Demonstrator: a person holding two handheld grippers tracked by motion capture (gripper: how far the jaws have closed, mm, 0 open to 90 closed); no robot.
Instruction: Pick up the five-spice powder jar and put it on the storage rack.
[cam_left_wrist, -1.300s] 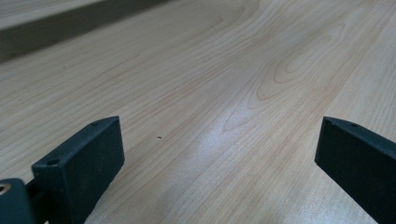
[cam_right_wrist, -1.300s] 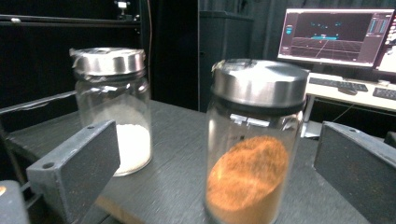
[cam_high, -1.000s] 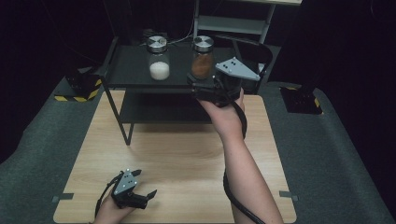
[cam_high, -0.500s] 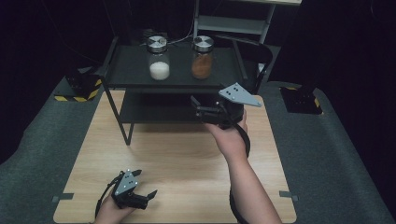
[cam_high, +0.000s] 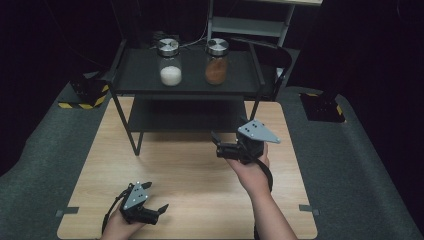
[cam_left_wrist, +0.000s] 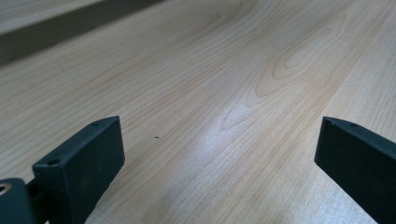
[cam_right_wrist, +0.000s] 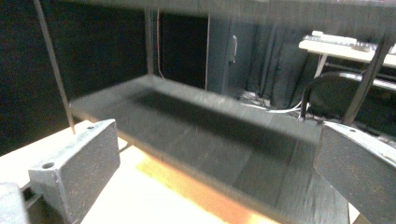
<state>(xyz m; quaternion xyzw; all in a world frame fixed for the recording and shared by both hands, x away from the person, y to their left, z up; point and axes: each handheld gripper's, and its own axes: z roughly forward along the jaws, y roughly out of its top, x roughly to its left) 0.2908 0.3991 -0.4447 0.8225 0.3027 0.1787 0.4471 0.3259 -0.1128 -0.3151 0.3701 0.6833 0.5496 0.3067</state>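
The brown-filled jar (cam_high: 216, 62) on the shelf (cam_high: 140, 80) looks glass: heavy, slippery, fragile; best gripped around its body. Both tools, left (cam_high: 156, 210) and right (cam_high: 216, 145), stand released, empty.

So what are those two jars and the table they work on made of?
The jars, one with white powder and one with brown powder, look like clear glass, since the contents show through, though clear plastic is possible. Their lids look like brushed metal, grey and shiny. The table looks like pale wood or wood-look laminate, with visible grain and a soft sheen.
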